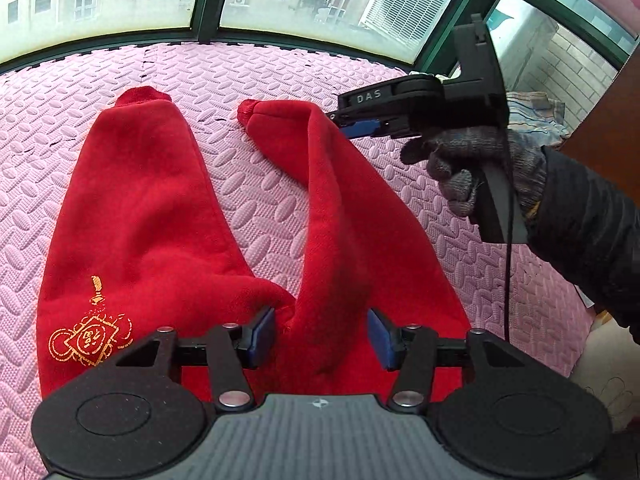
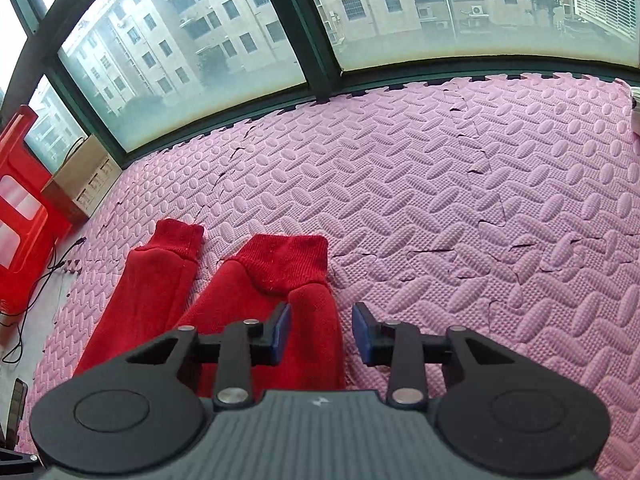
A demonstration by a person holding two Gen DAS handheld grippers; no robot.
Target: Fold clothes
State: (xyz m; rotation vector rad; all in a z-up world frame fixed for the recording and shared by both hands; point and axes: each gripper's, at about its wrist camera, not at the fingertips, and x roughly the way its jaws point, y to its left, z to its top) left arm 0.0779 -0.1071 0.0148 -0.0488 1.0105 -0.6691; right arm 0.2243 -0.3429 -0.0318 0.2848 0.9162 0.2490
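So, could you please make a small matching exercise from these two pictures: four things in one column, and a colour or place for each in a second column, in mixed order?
Things:
1. trousers
2. foam mat
3. glove
4. emblem

Descriptions:
A. pink, with a raised pattern
B. gold, printed on the red fabric
C. grey knit, on the hand holding the right hand-held gripper
D. red, lying on the mat with the legs spread apart

Pairs: 1-D, 2-A, 3-C, 4-B
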